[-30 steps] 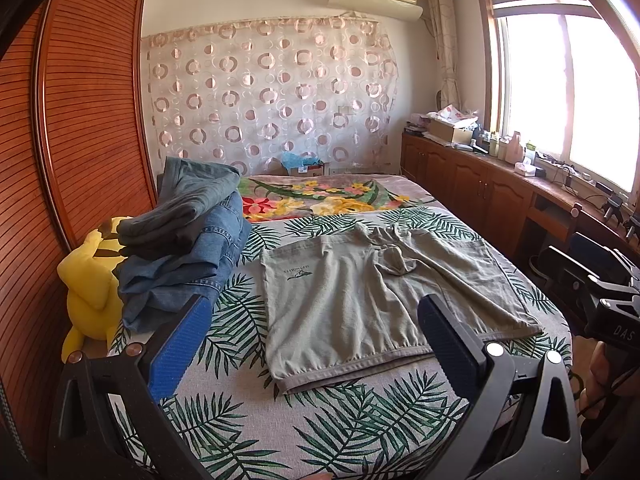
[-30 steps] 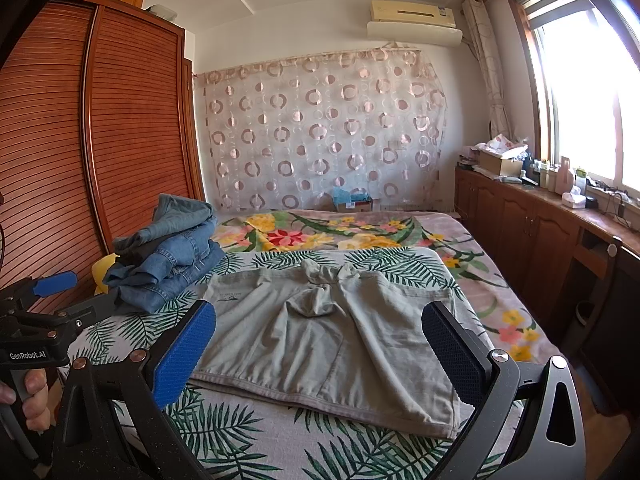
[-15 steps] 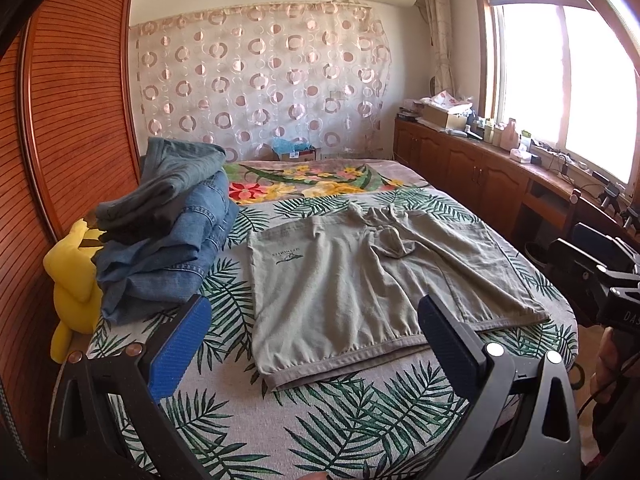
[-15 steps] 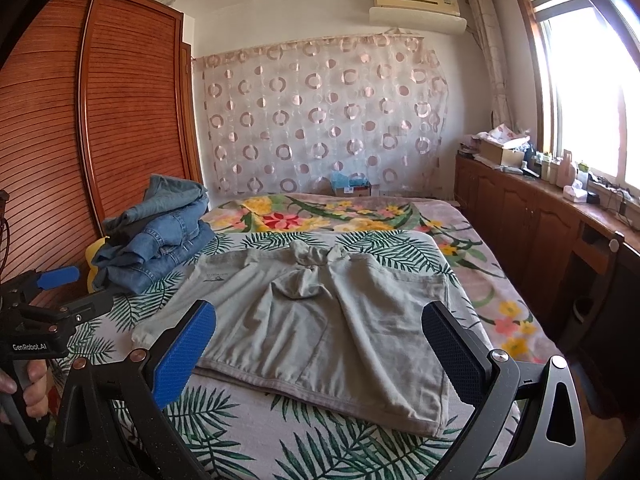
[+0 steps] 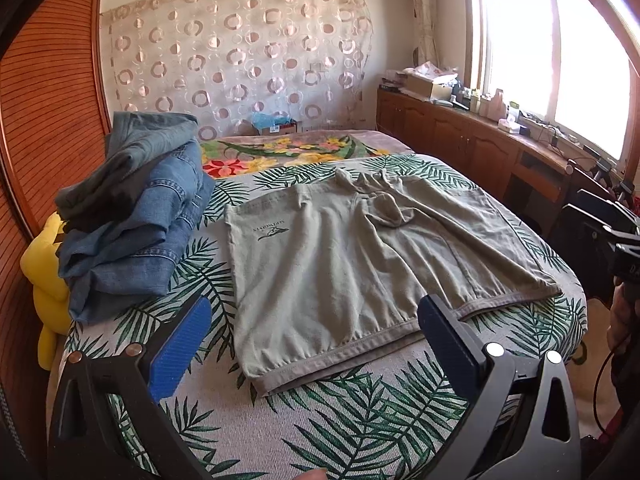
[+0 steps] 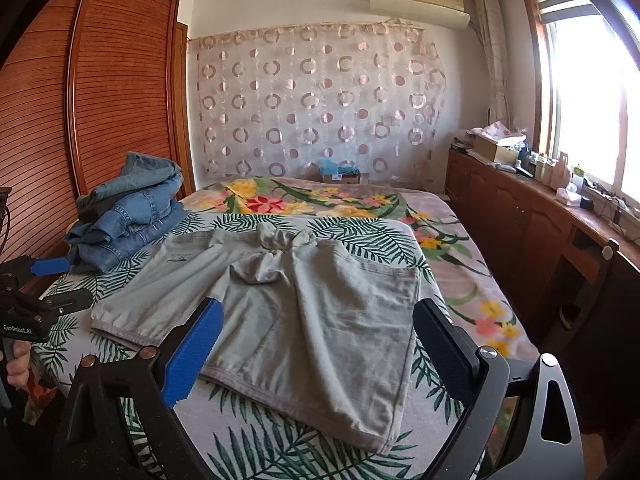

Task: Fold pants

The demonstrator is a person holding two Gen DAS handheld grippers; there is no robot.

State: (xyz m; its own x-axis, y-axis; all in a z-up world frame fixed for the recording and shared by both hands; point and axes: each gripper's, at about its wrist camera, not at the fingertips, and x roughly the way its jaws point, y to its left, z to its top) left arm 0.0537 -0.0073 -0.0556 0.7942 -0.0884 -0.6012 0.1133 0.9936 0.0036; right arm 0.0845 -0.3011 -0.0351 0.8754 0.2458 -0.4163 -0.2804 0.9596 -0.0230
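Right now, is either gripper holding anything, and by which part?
Nothing is held. The left gripper and right gripper are both open above the near hems of the grey-green shorts, which lie flat on the bed, untouched.

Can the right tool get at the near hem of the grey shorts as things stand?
Probably yes: the right tool is open and empty, the grey shorts lie flat on the bed, and nothing sits between it and the hem.

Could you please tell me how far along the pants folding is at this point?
Done: a pile of folded jeans sits at the bed's left side. In hand: nothing yet; the left tool and right tool are both open, above the near hems. Left: the grey shorts lie spread flat, unfolded, so every fold remains.
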